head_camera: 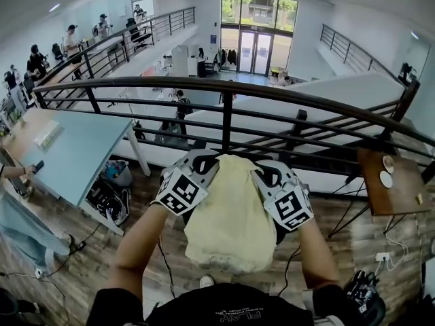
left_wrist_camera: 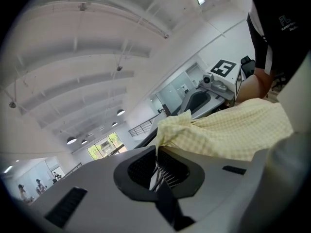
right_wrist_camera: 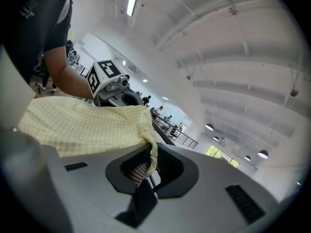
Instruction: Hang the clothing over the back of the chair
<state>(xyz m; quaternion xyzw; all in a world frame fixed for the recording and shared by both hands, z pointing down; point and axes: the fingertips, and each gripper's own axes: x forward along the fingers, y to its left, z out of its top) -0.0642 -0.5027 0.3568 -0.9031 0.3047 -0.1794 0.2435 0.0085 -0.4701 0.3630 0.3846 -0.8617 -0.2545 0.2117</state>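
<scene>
A pale yellow checked garment (head_camera: 231,212) hangs spread between my two grippers, in front of the black railing. My left gripper (head_camera: 205,163) is shut on the garment's upper left edge, and my right gripper (head_camera: 262,173) is shut on its upper right edge. In the left gripper view the cloth (left_wrist_camera: 228,135) runs out of the closed jaws of the left gripper (left_wrist_camera: 158,171) towards the right gripper (left_wrist_camera: 216,79). In the right gripper view the cloth (right_wrist_camera: 82,125) is pinched in the right gripper (right_wrist_camera: 148,171), with the left gripper (right_wrist_camera: 109,84) beyond. No chair shows clearly; the garment hides what lies under it.
A black metal railing (head_camera: 224,90) runs straight ahead, with a drop to a lower floor behind it. A light blue table (head_camera: 75,148) stands at the left with black bags (head_camera: 109,199) under it. A small wooden table (head_camera: 391,182) is at the right, a power strip (head_camera: 382,257) on the floor.
</scene>
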